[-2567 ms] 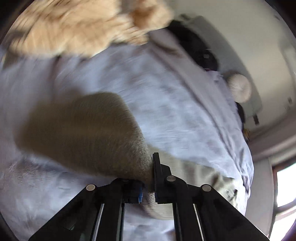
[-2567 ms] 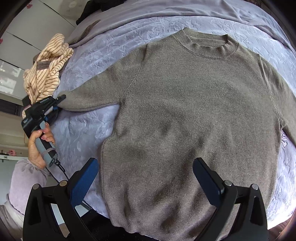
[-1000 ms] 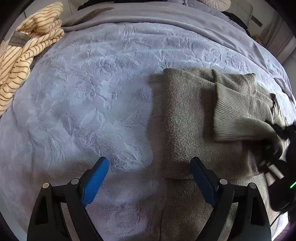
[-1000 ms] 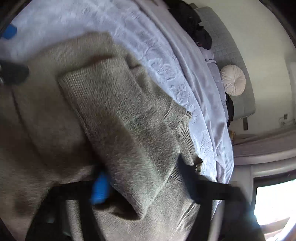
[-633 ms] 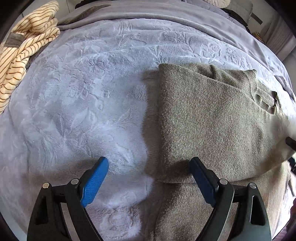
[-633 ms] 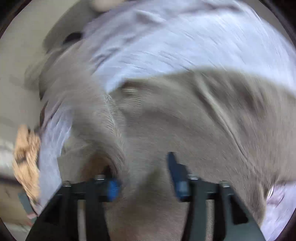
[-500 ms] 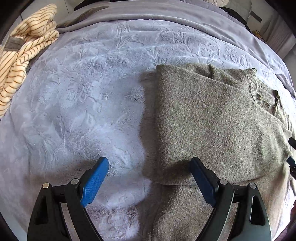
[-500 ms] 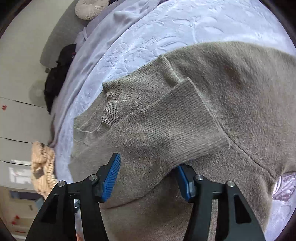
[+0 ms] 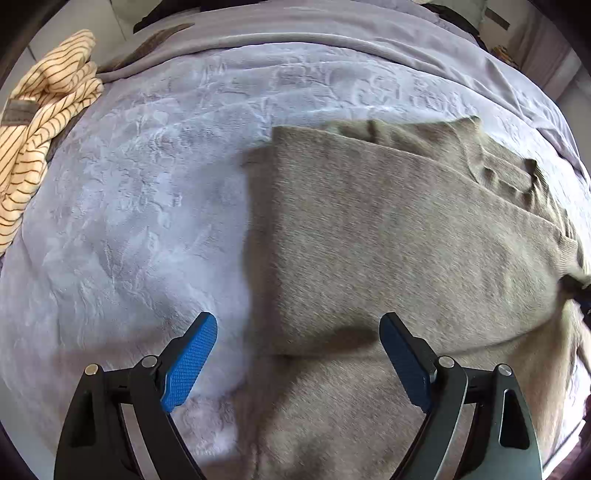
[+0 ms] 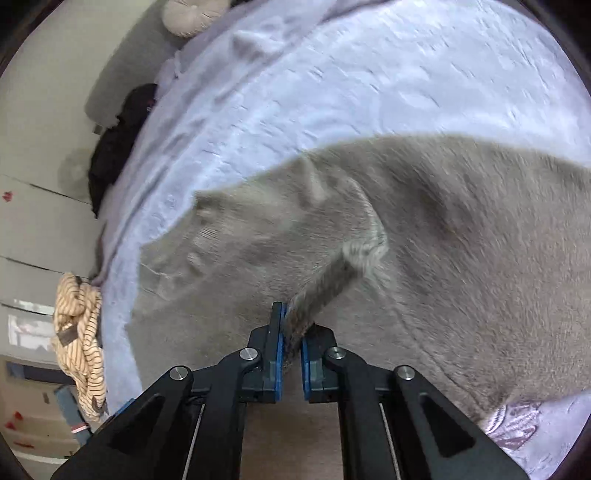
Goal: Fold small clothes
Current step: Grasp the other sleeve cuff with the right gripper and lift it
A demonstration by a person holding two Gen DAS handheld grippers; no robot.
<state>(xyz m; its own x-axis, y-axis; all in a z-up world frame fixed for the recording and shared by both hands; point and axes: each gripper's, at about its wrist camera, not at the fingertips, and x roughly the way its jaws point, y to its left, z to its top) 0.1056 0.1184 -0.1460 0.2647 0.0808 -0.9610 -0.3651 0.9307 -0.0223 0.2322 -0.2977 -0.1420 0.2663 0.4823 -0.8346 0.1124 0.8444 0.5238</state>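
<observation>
Jaws first: pinched narrow on the cuff [image 10: 332, 280] at the right gripper [image 10: 291, 328], with a strip of knit running out from between the pads; spread wide and holding nothing at the left gripper [image 9: 297, 332].

Looks like a sleeve fold in hand. Holds the cuff by its edge and lifted off the sweater [image 10: 461, 277], most likely so as to carry the sleeve across the body and lay it flat without dragging the layers beneath. Hovers the open left gripper over the sweater's [image 9: 388, 240] near left edge, straddling the fold line there, probably to stand ready to pin or smooth that side. Cannot tell whether its pads touch the knit.

Lies spread on the bed [image 9: 147, 184], that sweater, with one panel already turned in over the body along a straight left edge, the collar at the far right corner. Calls for a gentle pull: soft, loose knit, apt to stretch or bunch at the shoulder.

Around the sweater: striped top [image 9: 37, 129] crumpled well off to its far left, at the bed's edge, apart from the work; round cushion [image 10: 190, 14] and dark clothes [image 10: 118, 140] beyond the sweater, toward the wall. Nothing on the bedcover between sweater and those. Only obstacle in sight is the turned-in panel itself, which may shift if the sleeve lands heavily.
</observation>
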